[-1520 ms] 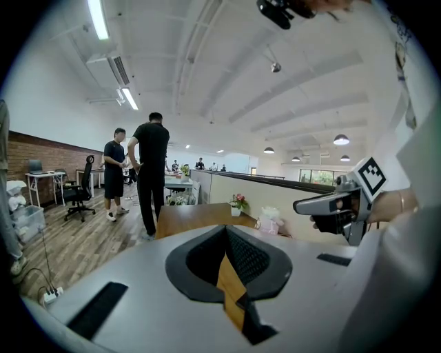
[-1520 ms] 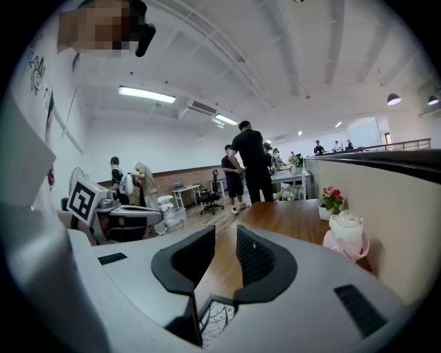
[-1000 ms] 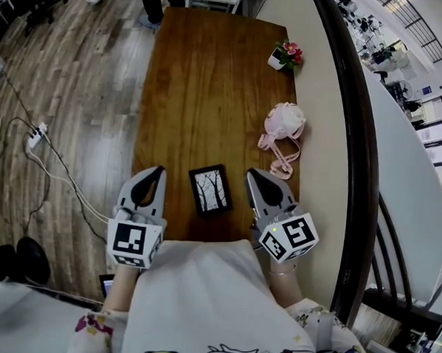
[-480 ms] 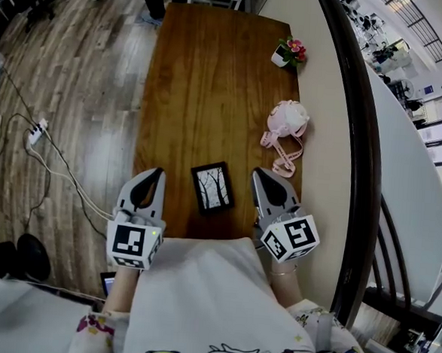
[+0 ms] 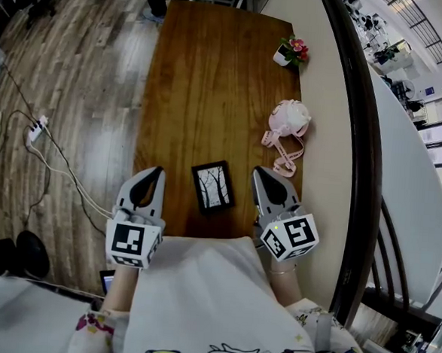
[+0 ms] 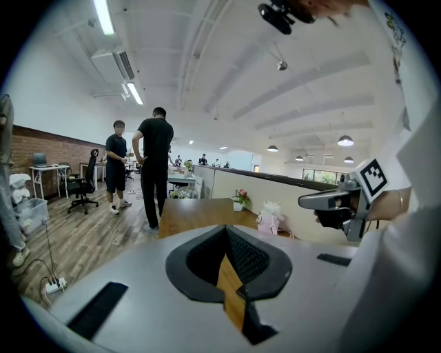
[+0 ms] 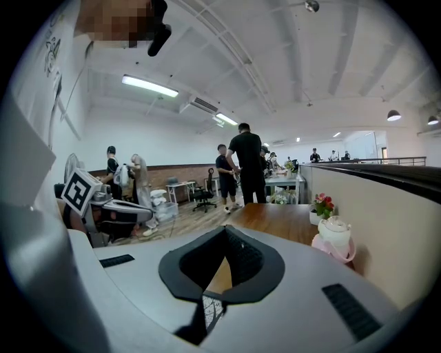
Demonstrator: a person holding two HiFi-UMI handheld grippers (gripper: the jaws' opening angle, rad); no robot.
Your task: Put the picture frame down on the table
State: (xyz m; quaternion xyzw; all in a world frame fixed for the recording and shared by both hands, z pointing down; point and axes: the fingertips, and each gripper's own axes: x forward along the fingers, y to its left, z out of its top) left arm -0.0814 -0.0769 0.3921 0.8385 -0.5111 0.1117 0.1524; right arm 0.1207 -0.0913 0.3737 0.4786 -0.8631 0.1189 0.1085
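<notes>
The person wears a white top [image 5: 197, 306] printed with colourful cartoon figures. The left hand-held gripper [image 5: 159, 172] and the right hand-held gripper [image 5: 257, 171] have pale grey shells, black pads and a cube with black-and-white square markers. The right wrist seems to carry a thin band.

Bright, even light from ceiling strip lights [image 7: 150, 85]; sharp focus, fisheye-warped edges.

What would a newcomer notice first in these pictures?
A small black picture frame with a tree print sits on the wooden table, near its close end, between the left gripper and the right gripper, both shut and empty. A pink object lies at the table's right edge.
</notes>
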